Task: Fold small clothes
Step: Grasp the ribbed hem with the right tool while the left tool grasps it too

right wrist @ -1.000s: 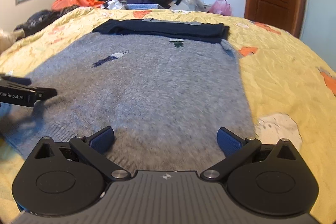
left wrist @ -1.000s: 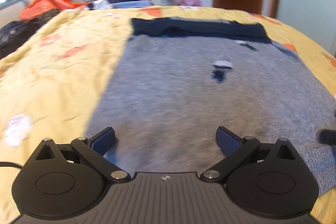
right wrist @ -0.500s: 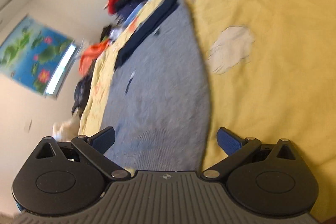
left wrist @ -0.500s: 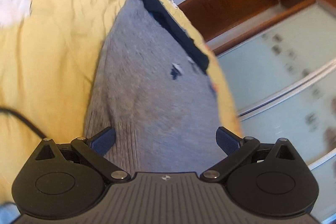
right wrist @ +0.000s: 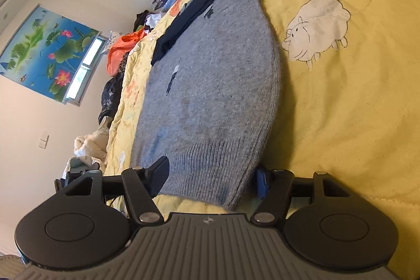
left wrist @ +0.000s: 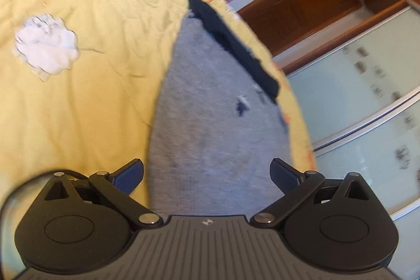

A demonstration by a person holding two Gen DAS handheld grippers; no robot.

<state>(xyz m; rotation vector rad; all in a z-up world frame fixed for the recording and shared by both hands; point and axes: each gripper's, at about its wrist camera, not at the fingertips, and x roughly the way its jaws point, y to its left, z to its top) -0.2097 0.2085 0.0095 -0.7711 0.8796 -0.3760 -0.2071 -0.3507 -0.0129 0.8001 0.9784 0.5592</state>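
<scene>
Grey knitted sweater [right wrist: 210,85] lies flat on yellow printed bedsheet [right wrist: 354,96], filling centre of right wrist view, ribbed hem nearest cam, navy folded part [right wrist: 194,7] at far end toward upper left. Right gripper [right wrist: 210,180] straddles hem corner at lower centre: jaws have just been closing w/ hem between them, but pads don't look pressed on the knit yet, so not a grip. Left gripper [left wrist: 207,175] at bottom of its view, jaws wide apart, nothing between them, hovering over sweater's other edge.

Risk, as I judge it: right jaws may catch only top layer or nip the sheet too, since lower finger [right wrist: 262,184] sits under hem against bedding. Lifting then drags the sheet or skews the fold. Left not gripping means an uneven lift.
</scene>
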